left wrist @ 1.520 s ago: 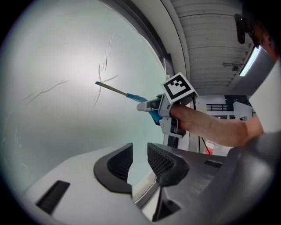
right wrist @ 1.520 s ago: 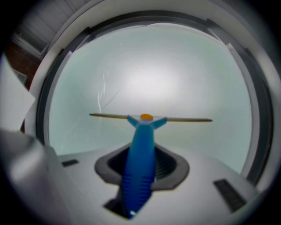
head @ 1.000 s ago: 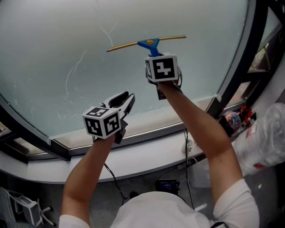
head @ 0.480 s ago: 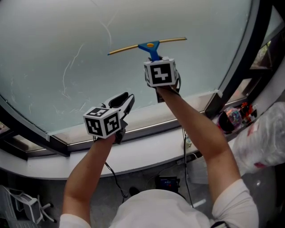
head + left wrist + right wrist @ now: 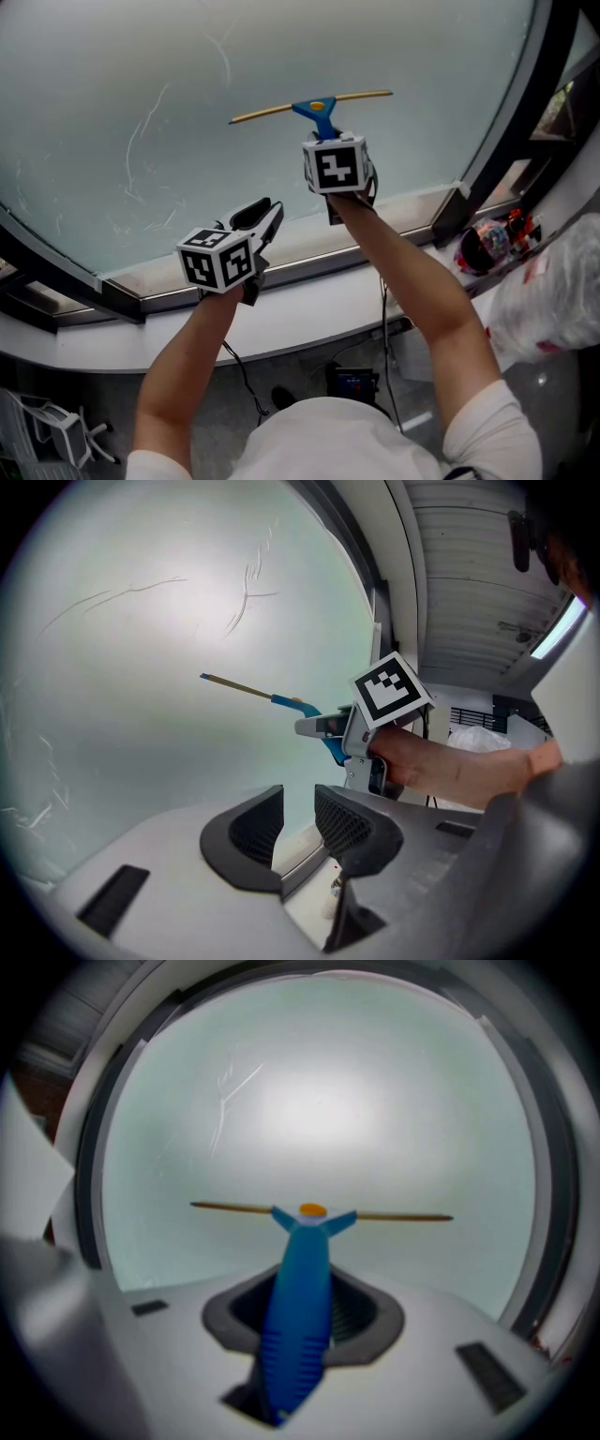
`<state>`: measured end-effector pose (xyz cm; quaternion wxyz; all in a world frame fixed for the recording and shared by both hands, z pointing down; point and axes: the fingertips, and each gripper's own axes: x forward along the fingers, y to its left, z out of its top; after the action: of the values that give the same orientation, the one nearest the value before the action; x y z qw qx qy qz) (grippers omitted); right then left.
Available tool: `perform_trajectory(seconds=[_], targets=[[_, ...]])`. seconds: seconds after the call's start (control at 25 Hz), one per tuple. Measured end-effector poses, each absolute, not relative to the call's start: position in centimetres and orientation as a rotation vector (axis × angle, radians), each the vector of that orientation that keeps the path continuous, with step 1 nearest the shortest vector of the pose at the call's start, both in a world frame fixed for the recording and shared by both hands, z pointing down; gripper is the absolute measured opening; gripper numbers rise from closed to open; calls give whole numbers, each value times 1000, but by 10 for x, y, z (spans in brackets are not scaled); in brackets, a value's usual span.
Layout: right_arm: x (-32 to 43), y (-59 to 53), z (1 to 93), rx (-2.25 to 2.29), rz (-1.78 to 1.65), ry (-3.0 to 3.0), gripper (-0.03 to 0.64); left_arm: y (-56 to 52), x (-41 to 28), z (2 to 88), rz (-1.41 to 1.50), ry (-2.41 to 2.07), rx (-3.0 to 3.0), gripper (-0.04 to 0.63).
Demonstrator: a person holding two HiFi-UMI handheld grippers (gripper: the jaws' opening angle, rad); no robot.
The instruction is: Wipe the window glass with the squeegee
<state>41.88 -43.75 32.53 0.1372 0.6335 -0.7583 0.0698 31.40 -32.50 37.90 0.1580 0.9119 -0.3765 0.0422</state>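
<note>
A person faces a pale frosted window glass (image 5: pixel 394 47) with a hand-held gripper in each hand. The right hand-held gripper (image 5: pixel 325 137) is clamped on the blue handle of the squeegee (image 5: pixel 317 106), which runs straight ahead out of its jaws to the pane. The squeegee's thin yellow blade lies across the glass, nearly level, its long axis crosswise to the handle. The left hand-held gripper (image 5: pixel 265 213) hangs lower and to the left, well apart from the squeegee, its jaws partly apart with nothing between them. The bottom frame rail (image 5: pixel 309 267) lies below the blade, so the stroke likely runs downward towards it. Compared with a second ago, the blade sits lower on the glass, and both hands have sunk closer to the rail.
</note>
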Motion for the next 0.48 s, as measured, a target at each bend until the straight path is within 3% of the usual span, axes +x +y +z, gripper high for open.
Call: perform_trajectory(seconds=[0.48], targets=[[421, -437, 373, 1822, 279, -2172, 133, -322, 311, 411, 143, -1072, 2549, 126]])
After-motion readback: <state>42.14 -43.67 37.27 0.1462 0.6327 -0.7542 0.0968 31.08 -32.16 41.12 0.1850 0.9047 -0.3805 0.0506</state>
